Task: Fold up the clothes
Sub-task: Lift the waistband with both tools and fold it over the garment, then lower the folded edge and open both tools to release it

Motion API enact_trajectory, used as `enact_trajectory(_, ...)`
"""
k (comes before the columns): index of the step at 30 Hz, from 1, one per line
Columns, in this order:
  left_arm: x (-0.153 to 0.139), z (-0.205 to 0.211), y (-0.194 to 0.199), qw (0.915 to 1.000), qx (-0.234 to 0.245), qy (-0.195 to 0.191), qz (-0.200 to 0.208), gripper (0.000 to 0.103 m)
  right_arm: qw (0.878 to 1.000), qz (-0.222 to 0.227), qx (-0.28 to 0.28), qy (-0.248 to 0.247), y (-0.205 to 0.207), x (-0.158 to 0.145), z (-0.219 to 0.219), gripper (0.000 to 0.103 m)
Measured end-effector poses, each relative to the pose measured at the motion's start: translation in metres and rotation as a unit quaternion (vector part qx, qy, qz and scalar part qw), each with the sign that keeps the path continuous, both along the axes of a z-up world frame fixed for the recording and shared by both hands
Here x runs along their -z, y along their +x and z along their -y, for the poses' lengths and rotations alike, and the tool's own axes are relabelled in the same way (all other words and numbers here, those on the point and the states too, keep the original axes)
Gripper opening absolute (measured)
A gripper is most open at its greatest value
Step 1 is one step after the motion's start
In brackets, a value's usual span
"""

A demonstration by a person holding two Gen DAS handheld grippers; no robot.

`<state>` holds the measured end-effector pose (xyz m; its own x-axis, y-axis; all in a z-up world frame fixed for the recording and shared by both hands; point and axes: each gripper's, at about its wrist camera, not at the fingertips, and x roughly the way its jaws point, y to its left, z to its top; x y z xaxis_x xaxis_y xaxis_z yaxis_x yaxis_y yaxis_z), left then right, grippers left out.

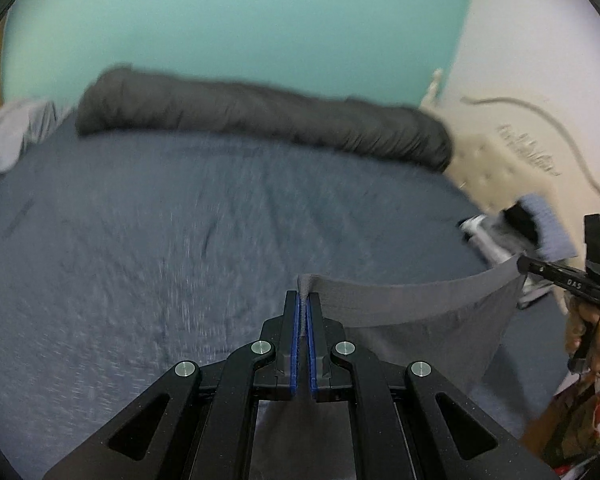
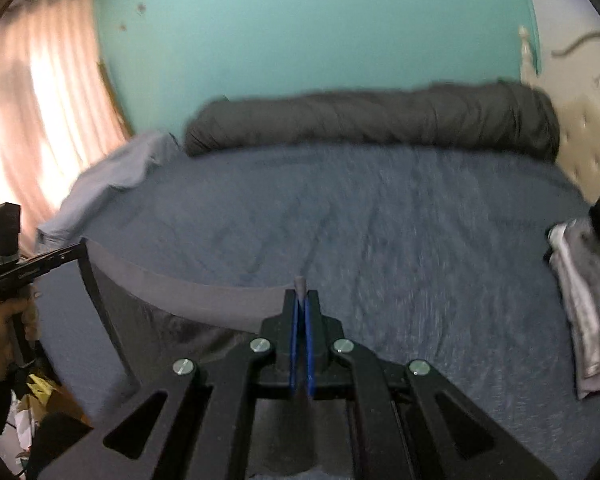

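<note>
- The left tool (image 1: 303, 300) and right tool (image 2: 301, 300) are each clamped on a top corner of the grey stretchy fabric garment (image 1: 416, 308), stretched between them above the blue-covered bed (image 1: 180, 220).
- Risk, as I judge it: only thin edges are pinched, so uneven pulling could slip a corner free and skew the fold.
- No containers are visible; a folded clothes stack (image 2: 580, 304) lies on the bed's right.

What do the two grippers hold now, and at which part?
Both hold one grey garment by its top band: left gripper and right gripper at opposite ends.
</note>
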<state>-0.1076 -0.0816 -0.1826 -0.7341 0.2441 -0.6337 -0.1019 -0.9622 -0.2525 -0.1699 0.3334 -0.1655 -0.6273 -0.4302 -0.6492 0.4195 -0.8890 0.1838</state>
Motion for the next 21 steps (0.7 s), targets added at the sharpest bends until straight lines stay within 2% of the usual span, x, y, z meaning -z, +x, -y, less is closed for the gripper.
enact_trajectory(4, 0.051, 0.005, -0.052, 0.9994, -0.006, 0.008, 0.034, 0.003, 0.999, 0.028, 0.018, 0.016, -0.058, 0.05, 0.009, 0.003)
enact_trajectory(9, 0.096, 0.018, -0.111, 0.9971, -0.015, 0.023, 0.071, 0.003, 0.998, 0.048, 0.022, 0.037, -0.111, 0.083, 0.016, 0.003)
enact_trajectory(12, 0.118, 0.021, -0.136, 0.9953, -0.015, 0.027, 0.092, 0.003, 0.997, 0.064, 0.02, 0.049, -0.137, 0.104, 0.022, 0.003)
enact_trajectory(21, 0.162, 0.023, -0.179, 0.9912, -0.018, 0.03, 0.127, 0.003, 0.992, 0.098, 0.021, 0.078, -0.188, 0.152, 0.031, 0.003)
